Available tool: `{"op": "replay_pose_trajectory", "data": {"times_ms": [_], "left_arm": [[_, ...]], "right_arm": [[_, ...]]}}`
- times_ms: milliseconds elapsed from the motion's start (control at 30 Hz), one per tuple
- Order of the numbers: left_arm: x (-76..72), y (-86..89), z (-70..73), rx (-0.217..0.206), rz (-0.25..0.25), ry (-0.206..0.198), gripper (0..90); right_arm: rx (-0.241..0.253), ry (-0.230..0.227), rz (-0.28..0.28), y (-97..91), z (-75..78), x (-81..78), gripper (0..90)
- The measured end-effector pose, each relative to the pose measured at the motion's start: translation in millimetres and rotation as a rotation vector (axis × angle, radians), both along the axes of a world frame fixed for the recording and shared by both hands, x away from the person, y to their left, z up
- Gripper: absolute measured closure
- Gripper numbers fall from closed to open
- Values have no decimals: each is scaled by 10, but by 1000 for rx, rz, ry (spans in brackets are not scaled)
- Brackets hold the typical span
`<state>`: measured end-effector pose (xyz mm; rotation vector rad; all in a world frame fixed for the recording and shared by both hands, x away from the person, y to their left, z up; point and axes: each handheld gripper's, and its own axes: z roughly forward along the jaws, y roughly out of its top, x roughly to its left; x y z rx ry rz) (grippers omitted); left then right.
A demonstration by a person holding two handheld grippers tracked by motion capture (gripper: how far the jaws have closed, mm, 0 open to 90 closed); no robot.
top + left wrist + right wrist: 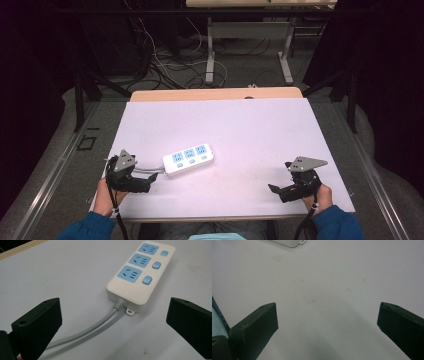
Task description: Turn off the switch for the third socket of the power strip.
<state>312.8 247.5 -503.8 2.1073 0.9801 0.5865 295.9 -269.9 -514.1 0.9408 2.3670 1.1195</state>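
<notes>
From the high view I am looking down on a pale table (260, 130) where a white power strip (188, 159) with three blue sockets is lying left of the middle, toward the near edge, angled so its far end is pointing up and to the right. Its grey cable (145, 171) is running off its near-left end toward the left gripper (153, 181), which I am seeing just beside that end, hovering over the cable with its jaws spread. The right gripper (274, 190) is sitting well apart from the strip, near the table's front right corner, jaws also spread, pointing left across bare tabletop. Blue sleeves (87, 226) are coming in from the bottom edge. Switching to the left gripper view, I am seeing the two black jaws standing wide open at the bottom corners, touching nothing, with the power strip (141, 272) lying ahead between their lines; its three blue sockets and three small blue switches are facing up, and a small mounting tab is sticking out at its near end. The cable (100, 326) is leaving that near end and curving down toward the left jaw. In the right gripper view the jaws are again spread wide over bare table (324, 302), holding nothing, and a rounded corner of the power strip (289, 243) is peeking in at the top edge, well ahead of them.
</notes>
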Motion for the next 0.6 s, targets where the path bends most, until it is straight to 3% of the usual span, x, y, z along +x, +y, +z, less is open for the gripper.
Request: {"op": "replay_pose_trajectory", "data": {"times_ms": [600], "left_arm": [[135, -119, 56, 15, 0, -12, 2]], "right_arm": [[3, 13, 0, -4, 1, 1, 28]]}}
